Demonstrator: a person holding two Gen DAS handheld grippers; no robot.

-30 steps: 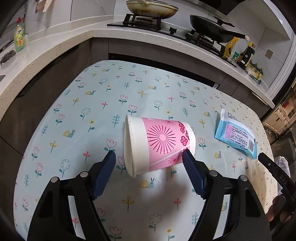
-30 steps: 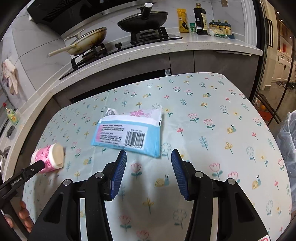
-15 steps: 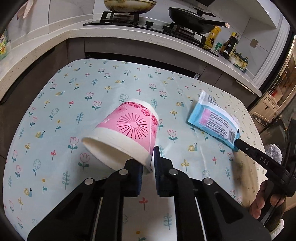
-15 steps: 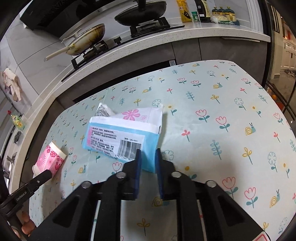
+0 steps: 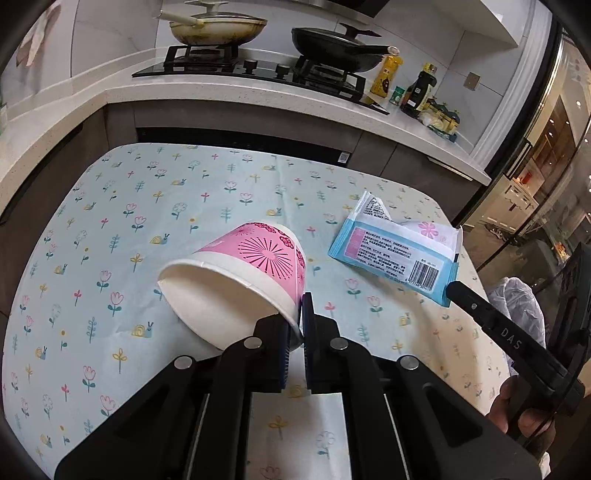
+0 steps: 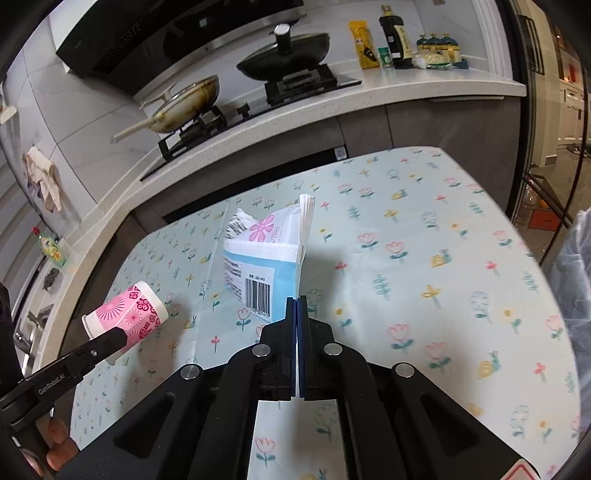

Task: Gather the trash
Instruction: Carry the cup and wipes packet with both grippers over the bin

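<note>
Over the flowered desk (image 5: 155, 206), both pieces of trash are picked up. Left gripper (image 5: 300, 325) pinches the pink cup (image 5: 236, 280) rim above the desk's middle; right gripper (image 6: 296, 317) pinches the blue wrapper (image 6: 266, 254) corner nearer the right edge. Next, I judge: carry both off to a bin.

A flowered cloth (image 5: 155, 206) covers the surface. Behind it, on the white counter (image 6: 406, 92), a stove (image 5: 258, 70) carries a stained pale pan (image 5: 218, 29) and a black pan (image 5: 332, 44); bottles (image 6: 397, 37) stand just beside.
</note>
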